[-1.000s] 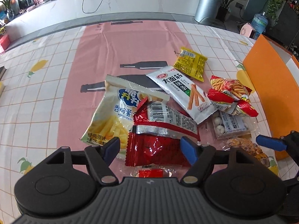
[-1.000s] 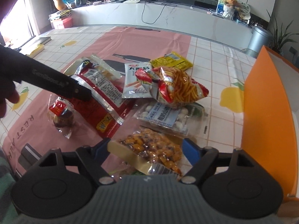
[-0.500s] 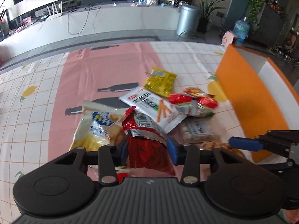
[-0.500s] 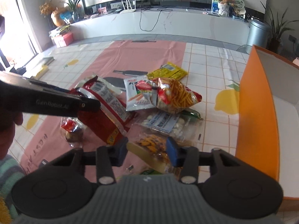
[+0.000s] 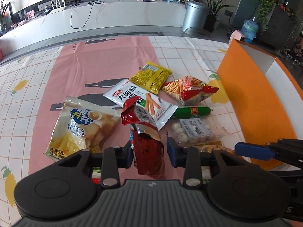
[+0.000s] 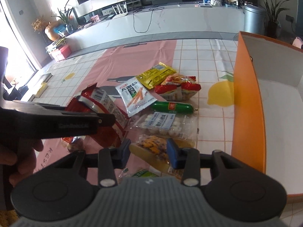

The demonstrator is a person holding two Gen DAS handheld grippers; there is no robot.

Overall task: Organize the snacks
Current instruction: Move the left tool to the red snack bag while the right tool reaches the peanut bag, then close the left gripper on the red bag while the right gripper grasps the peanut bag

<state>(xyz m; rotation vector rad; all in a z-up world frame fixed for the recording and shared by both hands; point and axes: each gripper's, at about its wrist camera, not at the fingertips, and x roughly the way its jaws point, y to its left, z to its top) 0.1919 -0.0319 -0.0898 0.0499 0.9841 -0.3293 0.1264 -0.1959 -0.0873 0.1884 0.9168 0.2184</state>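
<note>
From the left wrist view, our left gripper (image 5: 149,154) is clamped on a red packet (image 5: 146,145), which hangs crumpled between the blue pads, its top flopping toward twelve o'clock. We judge it is lifted clear of the pile for carrying. Around it on the tablecloth (image 5: 106,64): a fries bag (image 5: 81,126) at ten o'clock, a white stick-snack packet (image 5: 141,100) at twelve, a yellow packet (image 5: 151,74) beyond, and a green sausage (image 5: 191,112) at one. An orange box (image 5: 251,98) stands open at three, likely where the snacks go.

From the right wrist view, our right gripper (image 6: 148,152) pinches a clear bag of orange nuts (image 6: 153,145) by its near end. The box (image 6: 248,102) sits at three o'clock, its white inside bare where we can see. The left gripper (image 6: 106,119) holds the red packet (image 6: 98,102) at nine.
</note>
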